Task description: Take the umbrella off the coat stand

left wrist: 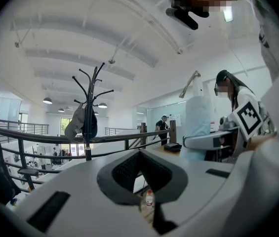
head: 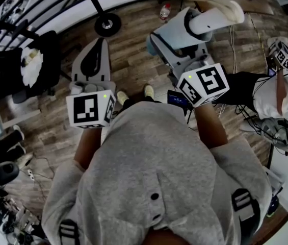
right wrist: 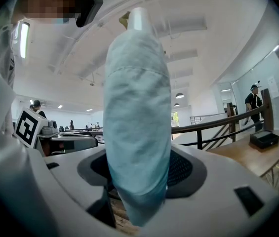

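Umbrella [right wrist: 137,107] clear of the coat stand [left wrist: 87,113]
Right claw [right wrist: 139,184] grips the folded pale-blue umbrella upright; left claw [left wrist: 141,177] closed, empty.

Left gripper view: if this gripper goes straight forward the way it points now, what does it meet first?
Probably the black metal coat stand, which stands slightly left of its line. If it passes that, the dark metal railing seemingly behind. Depth is unclear.

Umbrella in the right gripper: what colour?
The umbrella is pale blue, plain with no pattern; clearest in the right gripper view.
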A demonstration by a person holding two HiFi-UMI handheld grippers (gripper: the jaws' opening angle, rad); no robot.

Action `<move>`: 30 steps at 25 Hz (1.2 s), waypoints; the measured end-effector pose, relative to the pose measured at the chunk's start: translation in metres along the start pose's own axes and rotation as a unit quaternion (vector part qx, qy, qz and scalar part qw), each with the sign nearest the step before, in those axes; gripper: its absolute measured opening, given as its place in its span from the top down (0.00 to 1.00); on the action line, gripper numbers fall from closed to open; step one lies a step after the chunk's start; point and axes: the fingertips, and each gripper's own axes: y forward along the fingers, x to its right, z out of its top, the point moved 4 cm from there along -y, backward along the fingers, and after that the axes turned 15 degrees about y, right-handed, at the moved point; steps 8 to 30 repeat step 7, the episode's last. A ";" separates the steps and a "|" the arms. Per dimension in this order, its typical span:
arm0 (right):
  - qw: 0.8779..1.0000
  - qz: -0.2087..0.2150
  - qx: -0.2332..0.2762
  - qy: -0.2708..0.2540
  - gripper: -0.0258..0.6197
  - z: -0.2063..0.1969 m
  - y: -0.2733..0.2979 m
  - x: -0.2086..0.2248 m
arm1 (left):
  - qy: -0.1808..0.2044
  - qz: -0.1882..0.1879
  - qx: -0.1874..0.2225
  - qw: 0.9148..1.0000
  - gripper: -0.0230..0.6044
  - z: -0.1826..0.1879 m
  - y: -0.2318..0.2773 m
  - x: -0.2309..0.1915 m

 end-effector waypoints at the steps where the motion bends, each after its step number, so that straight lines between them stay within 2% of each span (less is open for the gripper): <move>1: 1.000 -0.001 0.000 0.000 0.52 -0.001 0.000 0.000 | 0.000 -0.001 0.000 1.000 0.95 0.000 0.000 0.000; 30: 1.000 -0.004 0.001 -0.001 0.52 -0.004 0.007 0.000 | -0.001 -0.001 -0.002 1.000 0.95 -0.007 0.003 -0.007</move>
